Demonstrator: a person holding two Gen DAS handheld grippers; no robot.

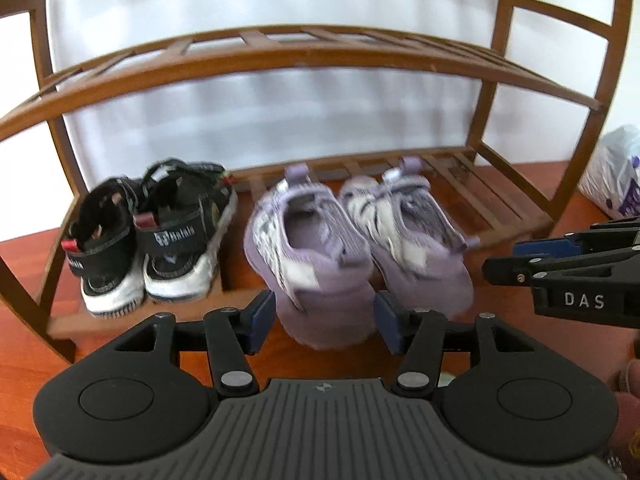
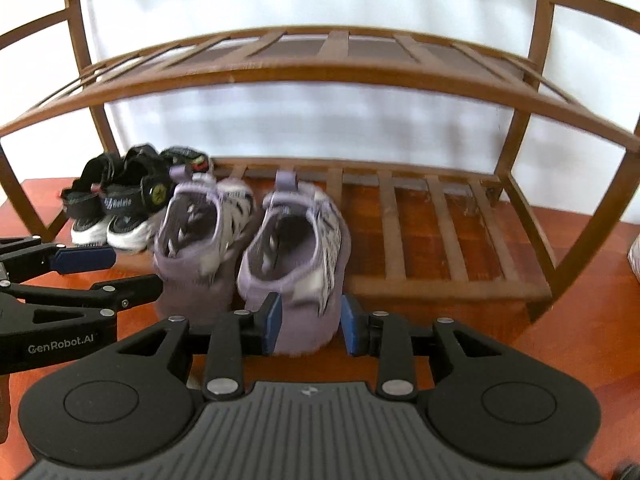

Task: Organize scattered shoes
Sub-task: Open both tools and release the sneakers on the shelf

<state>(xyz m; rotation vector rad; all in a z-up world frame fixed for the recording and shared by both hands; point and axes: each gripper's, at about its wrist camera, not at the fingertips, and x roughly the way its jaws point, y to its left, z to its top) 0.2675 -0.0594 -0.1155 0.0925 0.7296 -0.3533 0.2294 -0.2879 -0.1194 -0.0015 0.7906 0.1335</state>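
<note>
Wooden rack bottom shelf holds purple sneakers; left gripper, right gripper both apart, gripping nothing

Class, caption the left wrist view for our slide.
Open left gripper straddles a purple sneaker's heel on the wooden shoe rack, beside black sandals.

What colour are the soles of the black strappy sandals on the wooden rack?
White, on the black strappy sandals; clearest in the left wrist view.
</note>
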